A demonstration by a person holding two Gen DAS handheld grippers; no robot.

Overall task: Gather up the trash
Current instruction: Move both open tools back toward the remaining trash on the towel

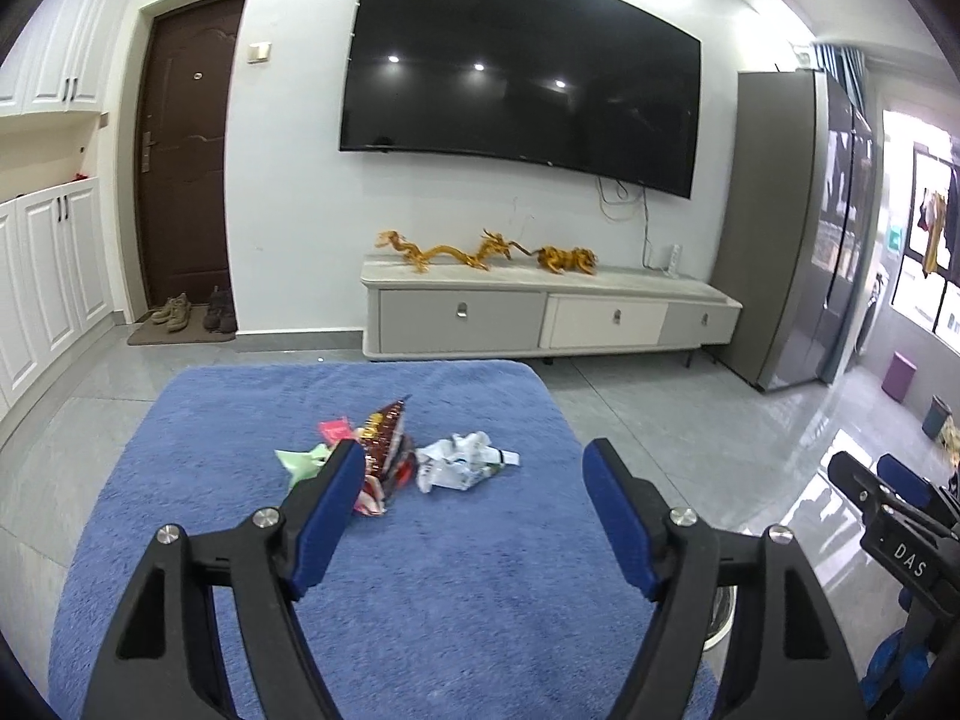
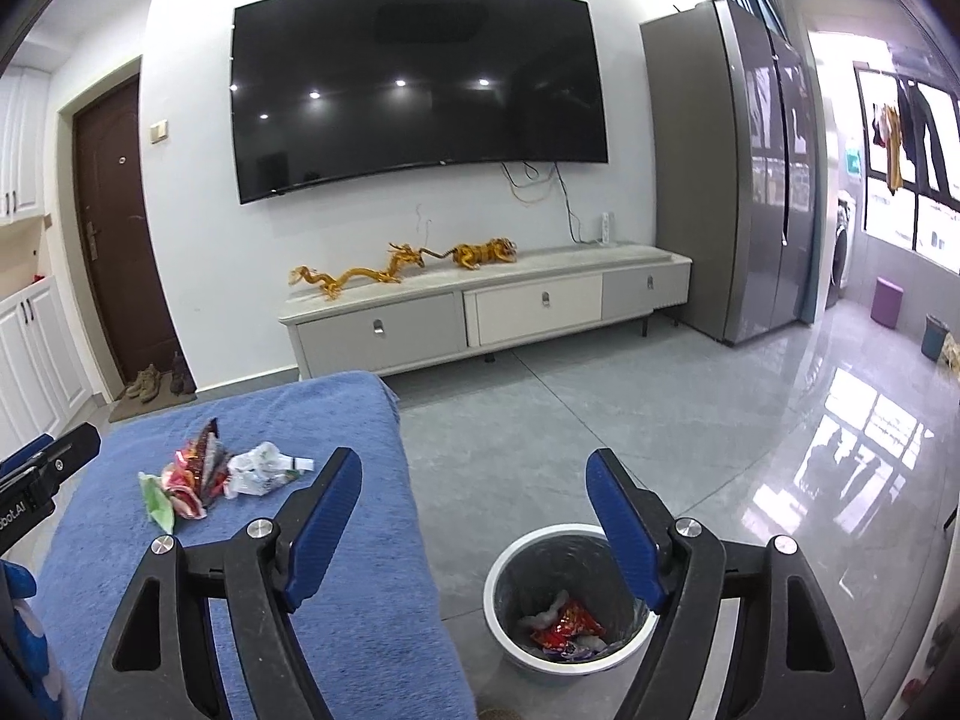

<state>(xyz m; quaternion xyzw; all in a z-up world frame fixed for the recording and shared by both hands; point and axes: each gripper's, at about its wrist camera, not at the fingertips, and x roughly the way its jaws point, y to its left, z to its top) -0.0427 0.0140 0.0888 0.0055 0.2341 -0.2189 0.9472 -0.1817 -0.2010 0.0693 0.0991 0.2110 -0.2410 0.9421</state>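
Two empty grippers (image 1: 474, 468) (image 2: 474, 480), one bin (image 2: 510, 564), several wrappers (image 1: 384, 450).

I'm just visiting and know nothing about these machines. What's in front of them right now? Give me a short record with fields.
Surface: blue blanket
Trash left on it: crumpled white paper, dark red snack wrapper, green wrapper, all bunched together
Bin: on the floor beside the blanket, red wrapper and scraps inside
Left gripper: open, holding nothing
Right gripper: open, holding nothing, above the bin
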